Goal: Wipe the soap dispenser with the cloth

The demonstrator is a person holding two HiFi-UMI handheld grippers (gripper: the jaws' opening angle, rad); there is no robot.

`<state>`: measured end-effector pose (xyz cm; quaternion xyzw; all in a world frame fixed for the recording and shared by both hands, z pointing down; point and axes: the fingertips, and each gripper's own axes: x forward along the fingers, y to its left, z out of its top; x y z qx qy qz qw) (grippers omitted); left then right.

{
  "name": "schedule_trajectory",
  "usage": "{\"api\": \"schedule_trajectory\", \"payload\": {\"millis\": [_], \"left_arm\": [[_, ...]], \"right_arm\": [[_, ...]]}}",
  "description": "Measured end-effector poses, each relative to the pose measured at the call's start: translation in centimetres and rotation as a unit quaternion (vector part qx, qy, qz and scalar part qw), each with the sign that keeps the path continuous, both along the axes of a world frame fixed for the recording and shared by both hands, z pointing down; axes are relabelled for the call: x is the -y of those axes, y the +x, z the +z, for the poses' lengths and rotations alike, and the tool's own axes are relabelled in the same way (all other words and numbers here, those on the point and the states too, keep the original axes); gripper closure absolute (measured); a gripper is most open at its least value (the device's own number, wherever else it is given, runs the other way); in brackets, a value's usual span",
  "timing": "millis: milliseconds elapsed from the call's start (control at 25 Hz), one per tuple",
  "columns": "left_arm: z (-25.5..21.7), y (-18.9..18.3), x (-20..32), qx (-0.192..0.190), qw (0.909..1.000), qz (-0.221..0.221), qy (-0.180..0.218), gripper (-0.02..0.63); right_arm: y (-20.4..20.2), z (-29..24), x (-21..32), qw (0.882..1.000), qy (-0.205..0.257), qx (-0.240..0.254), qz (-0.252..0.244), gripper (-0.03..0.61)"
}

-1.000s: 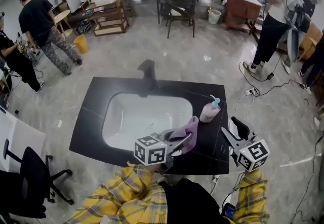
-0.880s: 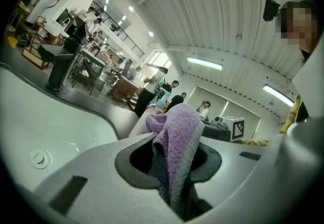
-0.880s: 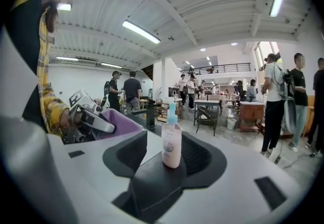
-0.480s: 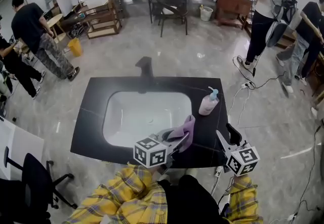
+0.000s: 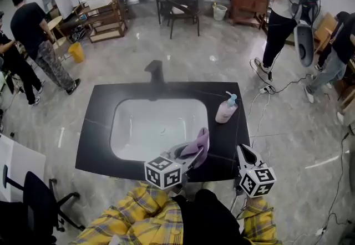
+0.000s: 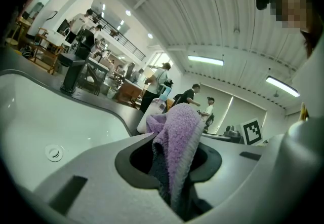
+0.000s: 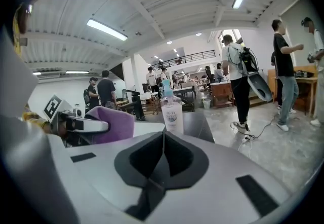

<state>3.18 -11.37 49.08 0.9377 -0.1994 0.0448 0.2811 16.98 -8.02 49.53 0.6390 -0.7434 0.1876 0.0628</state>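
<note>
The soap dispenser (image 5: 226,110), a pale pink bottle with a blue pump, stands upright on the black counter to the right of the basin. My left gripper (image 5: 195,152) is shut on a purple cloth (image 5: 199,143), which it holds over the counter's front edge, short of the dispenser. In the left gripper view the cloth (image 6: 177,139) bulges out between the jaws, with the dispenser (image 6: 150,115) behind it. My right gripper (image 5: 243,151) hovers by the counter's front right corner. Its jaws have just been closing and are now shut, with nothing between them. It points at the dispenser (image 7: 172,112).
The black counter (image 5: 97,130) holds a white sink basin (image 5: 158,122) with a black faucet (image 5: 155,72) at the back. Cables lie on the floor (image 5: 266,91) to the right. An office chair (image 5: 33,199) stands at the lower left. Several people stand further off.
My right gripper has moved left and down toward the counter's front right corner, and its jaws have gone from open to shut. The left gripper with the cloth has shifted only slightly.
</note>
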Motion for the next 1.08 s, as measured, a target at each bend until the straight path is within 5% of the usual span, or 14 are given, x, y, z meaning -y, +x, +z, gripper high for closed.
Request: {"api": "schedule_trajectory", "payload": {"millis": [1080], "left_arm": [[0.7, 1.5, 0.0, -0.008, 0.9997, -0.022, -0.009, 0.526]], "right_arm": [[0.7, 1.9, -0.1, 0.998, -0.045, 0.033, 0.004, 0.572]]}}
